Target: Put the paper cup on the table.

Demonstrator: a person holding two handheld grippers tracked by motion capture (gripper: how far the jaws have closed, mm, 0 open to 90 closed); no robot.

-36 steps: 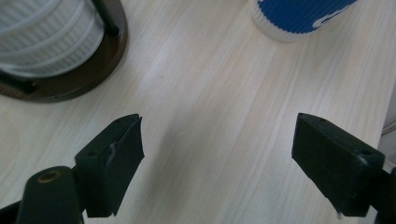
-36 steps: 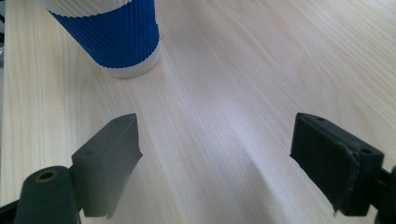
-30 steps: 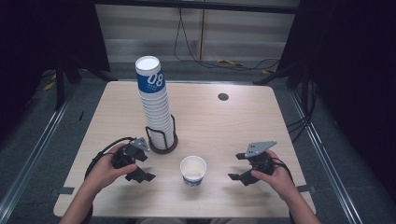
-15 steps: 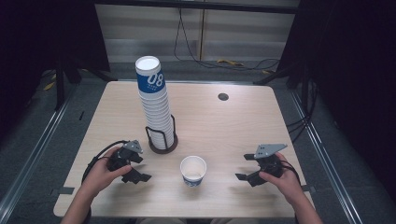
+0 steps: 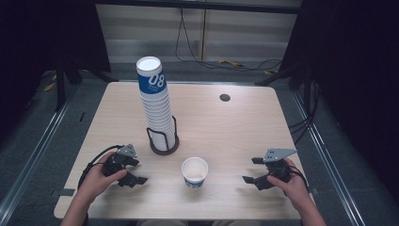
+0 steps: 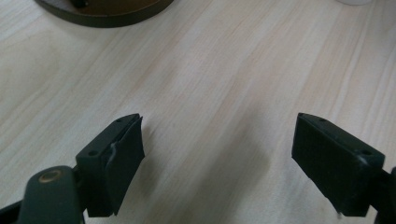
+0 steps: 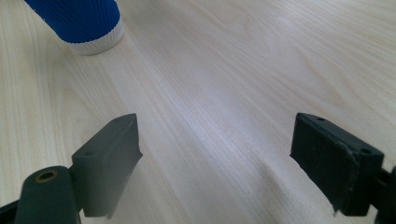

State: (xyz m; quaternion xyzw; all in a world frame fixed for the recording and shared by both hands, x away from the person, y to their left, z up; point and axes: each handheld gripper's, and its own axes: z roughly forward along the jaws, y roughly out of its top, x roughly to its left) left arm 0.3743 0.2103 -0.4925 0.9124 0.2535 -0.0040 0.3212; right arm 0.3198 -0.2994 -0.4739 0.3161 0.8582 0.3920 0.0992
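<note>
Spreading beneath both grippers is the pale wooden table (image 5: 235, 127). Beyond the left gripper (image 5: 133, 172) stands the tall cup stack (image 5: 156, 108) in its black wire holder (image 5: 163, 143). Between the two grippers sits the single paper cup (image 5: 195, 172), upright. The right gripper (image 5: 251, 170) points toward it, well apart. Both have jaws apart, holding nothing.

Left gripper (image 5: 133, 170) held low at the near left, jaws apart with nothing between, pointed right and slightly inward. Right gripper (image 5: 251, 170) held low at the near right, jaws wide and empty, pointed left. Left hand (image 5: 98, 178) wrapped over its gripper body; right hand (image 5: 292, 184) likewise. Both forearms entered from the bottom edge.
</note>
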